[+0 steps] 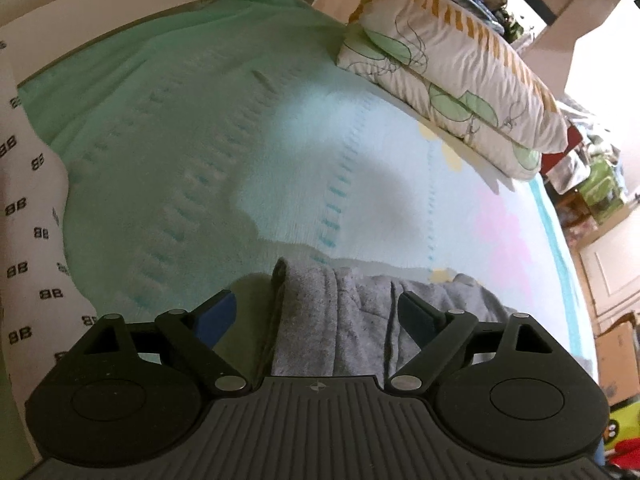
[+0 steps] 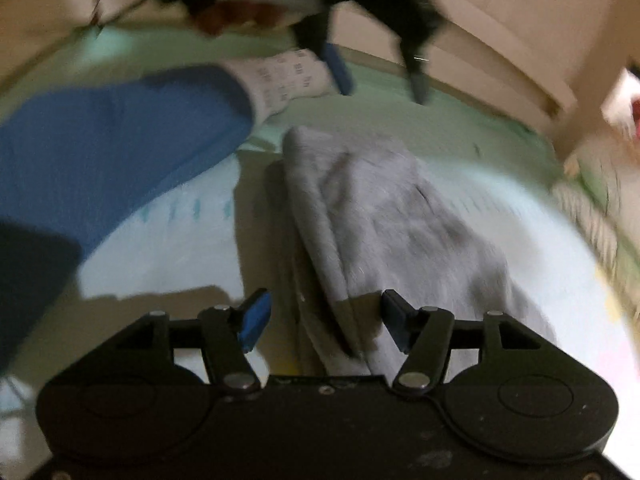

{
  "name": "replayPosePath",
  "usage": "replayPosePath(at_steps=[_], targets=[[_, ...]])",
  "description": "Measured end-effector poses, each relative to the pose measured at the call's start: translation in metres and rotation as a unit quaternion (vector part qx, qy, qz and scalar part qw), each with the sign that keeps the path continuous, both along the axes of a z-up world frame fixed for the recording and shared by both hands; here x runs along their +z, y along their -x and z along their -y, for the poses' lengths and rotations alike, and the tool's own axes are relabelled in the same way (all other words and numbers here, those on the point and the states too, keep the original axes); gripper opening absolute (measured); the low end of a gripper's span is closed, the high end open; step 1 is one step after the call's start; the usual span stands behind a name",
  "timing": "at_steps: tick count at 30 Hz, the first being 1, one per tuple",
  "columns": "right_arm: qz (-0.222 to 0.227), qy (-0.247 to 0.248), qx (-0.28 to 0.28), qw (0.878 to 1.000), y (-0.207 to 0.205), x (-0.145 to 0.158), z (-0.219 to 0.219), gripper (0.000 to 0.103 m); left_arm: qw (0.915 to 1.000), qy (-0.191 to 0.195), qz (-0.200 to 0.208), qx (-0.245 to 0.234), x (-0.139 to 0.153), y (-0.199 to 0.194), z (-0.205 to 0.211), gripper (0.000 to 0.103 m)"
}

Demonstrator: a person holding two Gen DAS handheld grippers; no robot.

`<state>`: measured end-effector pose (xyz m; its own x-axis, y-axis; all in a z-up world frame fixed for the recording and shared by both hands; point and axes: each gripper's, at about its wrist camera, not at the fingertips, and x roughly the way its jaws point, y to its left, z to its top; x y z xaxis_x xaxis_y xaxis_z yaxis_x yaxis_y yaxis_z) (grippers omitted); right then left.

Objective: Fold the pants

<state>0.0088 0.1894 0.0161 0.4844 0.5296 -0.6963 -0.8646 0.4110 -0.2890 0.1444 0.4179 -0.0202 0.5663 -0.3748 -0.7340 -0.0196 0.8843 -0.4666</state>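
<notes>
Grey pants [image 1: 352,320] lie folded in a stack on a light green bedsheet [image 1: 200,140]. In the left wrist view my left gripper [image 1: 320,312] is open, its blue pads either side of the near end of the pants. In the right wrist view the pants [image 2: 380,220] stretch away as a long folded strip. My right gripper [image 2: 326,320] is open over their near end, holding nothing. The left gripper [image 2: 376,76] also shows at the top of the right wrist view, above the far end of the pants. The right wrist view is motion-blurred.
Two stacked pillows [image 1: 460,80] lie at the right side of the bed. The person's leg in blue trousers [image 2: 100,140] and a white patterned sock [image 2: 280,76] rests on the sheet left of the pants. Cluttered shelves and boxes [image 1: 600,184] stand beyond the bed's right edge.
</notes>
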Motion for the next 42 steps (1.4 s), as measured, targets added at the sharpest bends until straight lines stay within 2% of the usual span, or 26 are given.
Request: replayPosePath(at_steps=[1,2,3,5,6,9,11,13,15,21,26,30,34,37,40,42], targets=[[0.019,0.012,0.007,1.0,0.001,-0.005,-0.009,0.056,1.0,0.001,0.001,0.0,-0.001,0.002,-0.002,0.088],[0.03,0.022,0.012,0.999,-0.002,-0.008,-0.015,0.026,1.0,0.001,0.001,0.0,-0.001,0.004,-0.003,0.088],[0.026,0.023,0.005,0.999,-0.008,-0.009,-0.019,0.012,1.0,0.0,0.002,-0.001,0.0,0.007,-0.004,0.088],[-0.043,-0.019,-0.042,0.998,-0.036,0.003,-0.015,0.01,1.0,-0.005,0.007,-0.003,0.001,0.013,-0.009,0.088],[-0.085,-0.054,-0.075,0.992,-0.053,0.011,-0.008,0.01,0.9999,-0.008,0.009,-0.004,0.002,0.016,-0.01,0.088],[-0.178,-0.14,-0.169,0.959,-0.101,0.027,0.022,0.01,0.9997,-0.019,0.009,-0.008,0.003,0.022,-0.014,0.088],[-0.206,-0.172,-0.205,0.941,-0.122,0.033,0.037,0.01,0.9995,-0.025,0.003,-0.018,0.001,0.026,-0.012,0.088],[-0.219,-0.187,-0.229,0.93,-0.138,0.038,0.046,0.01,0.9989,-0.033,-0.002,-0.033,-0.002,0.027,-0.006,0.088],[-0.227,-0.197,-0.238,0.924,-0.147,0.042,0.051,0.01,0.9983,-0.032,-0.01,-0.047,-0.008,0.025,0.001,0.088],[-0.214,-0.193,-0.221,0.932,-0.14,0.047,0.045,0.01,0.9954,-0.029,-0.035,-0.084,-0.033,-0.007,0.04,0.088],[-0.201,-0.177,-0.194,0.944,-0.126,0.053,0.04,0.01,0.9945,-0.085,-0.034,-0.051,-0.049,-0.038,0.049,0.088],[-0.181,-0.149,-0.158,0.959,-0.105,0.048,0.023,0.012,0.9901,-0.133,-0.041,-0.012,-0.052,-0.049,0.032,0.088],[-0.176,-0.117,-0.133,0.968,-0.084,0.022,-0.002,0.014,0.983,-0.172,-0.037,0.053,-0.035,-0.041,0.002,0.088],[-0.169,-0.09,-0.114,0.975,-0.069,0.0,-0.02,0.027,0.9799,-0.176,-0.012,0.094,-0.01,-0.025,-0.017,0.088],[-0.172,-0.112,-0.1,0.974,-0.058,0.002,-0.019,0.043,0.9824,-0.169,0.022,0.078,0.016,-0.008,-0.011,0.088],[-0.182,-0.138,-0.102,0.968,-0.056,0.013,-0.007,0.043,0.9845,-0.163,0.041,0.05,0.028,0.001,0.008,0.088]])
